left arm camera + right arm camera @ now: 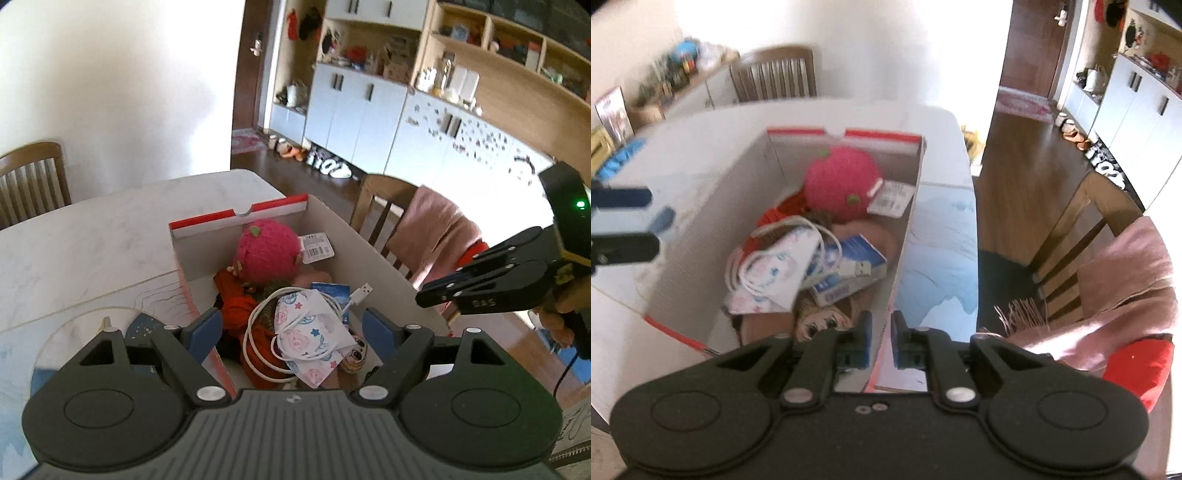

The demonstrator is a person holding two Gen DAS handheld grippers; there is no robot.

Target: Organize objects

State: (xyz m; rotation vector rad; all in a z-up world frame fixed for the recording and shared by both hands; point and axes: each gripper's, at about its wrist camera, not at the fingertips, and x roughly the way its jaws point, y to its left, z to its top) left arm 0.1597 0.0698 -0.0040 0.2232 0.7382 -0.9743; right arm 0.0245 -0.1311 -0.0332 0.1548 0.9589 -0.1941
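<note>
Scene: I am looking down through both wrist cameras at an open box (369, 251) on a pale marbled table (110, 229).
Box: it is white inside with red edges. Its long axis runs away from both cameras, toward a far end wall with a small notch in its top edge. In the right view the box looks blurred.
Contents: a pink knitted ball (267, 254) lies at the far end, with a barcode tag (317, 248) just beside it. Nearer to me lies an orange-red cloth (236, 310). On the pile sits a printed mask (314, 336), with a white cable (258, 332) looped around and over it.
Cable plug: the USB plug (361, 291) points up and to the right in the left view, toward the box's right wall.
Blue carton: a small blue carton (849, 273) lies under the mask and cable. In the right view its long axis runs slantwise across the box.
Left gripper (291, 328): my fingers stand wide apart with nothing between the pads. They hang over the near end of the box. The left finger (205, 332) is in line with the box's left wall.
Right gripper (881, 341): my fingers are close together with a narrow gap between them. The box's right wall sits in line with that gap. I cannot tell whether the pads touch it.
Surroundings: wooden chairs stand at the table. One has a pink cloth (1126, 288) draped over it.
</note>
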